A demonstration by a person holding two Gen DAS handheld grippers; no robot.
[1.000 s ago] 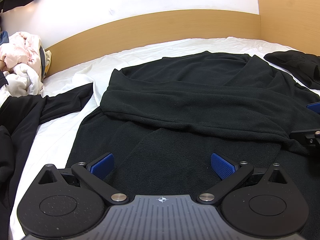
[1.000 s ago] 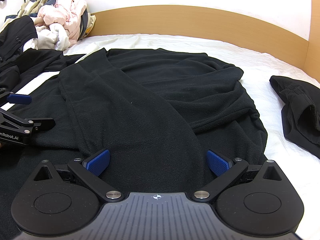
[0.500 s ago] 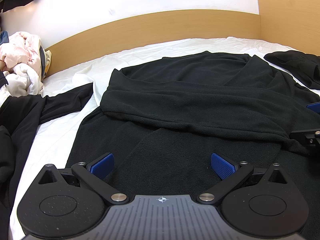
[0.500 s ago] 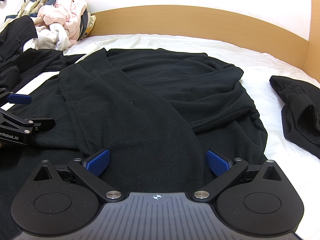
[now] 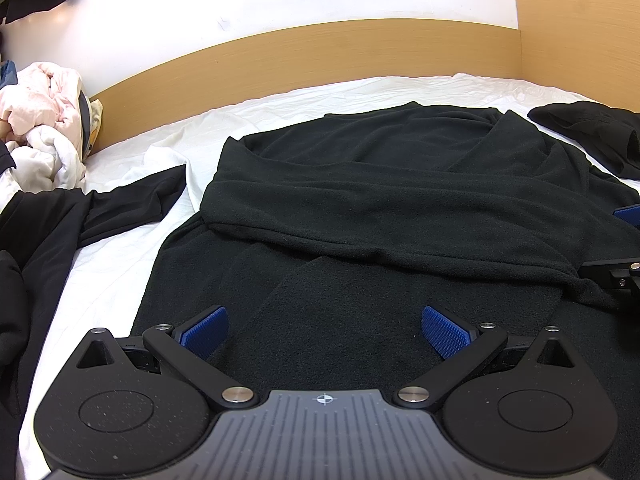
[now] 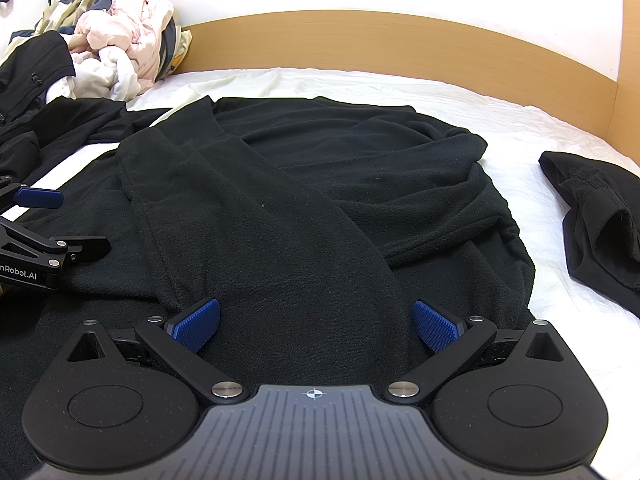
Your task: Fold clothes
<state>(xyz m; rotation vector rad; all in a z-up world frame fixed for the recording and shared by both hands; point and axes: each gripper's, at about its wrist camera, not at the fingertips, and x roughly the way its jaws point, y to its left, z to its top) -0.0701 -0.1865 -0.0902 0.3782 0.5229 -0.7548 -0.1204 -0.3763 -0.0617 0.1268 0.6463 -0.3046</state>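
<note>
Both wrist views sit low and close, facing the curved wooden headboard (image 5: 320, 46); both share the black fleece garment (image 6: 320, 200).

- Black fleece garment (image 5: 384, 200): soft, matt, fuzzy.
- White bed sheet (image 5: 120, 272): smooth, creased cloth.
- Headboard (image 6: 360, 40): matt wood.
- Blue gripper pads (image 6: 198, 324): ribbed.

Left gripper (image 5: 325, 330) with blue pads wide apart over a black fleece garment (image 5: 380, 208), one sleeve folded across its body, white bed sheet (image 5: 120, 264), wooden headboard (image 5: 320, 50), pink and white clothes pile (image 5: 44, 120), second black garment (image 5: 592, 136) at far right
</note>
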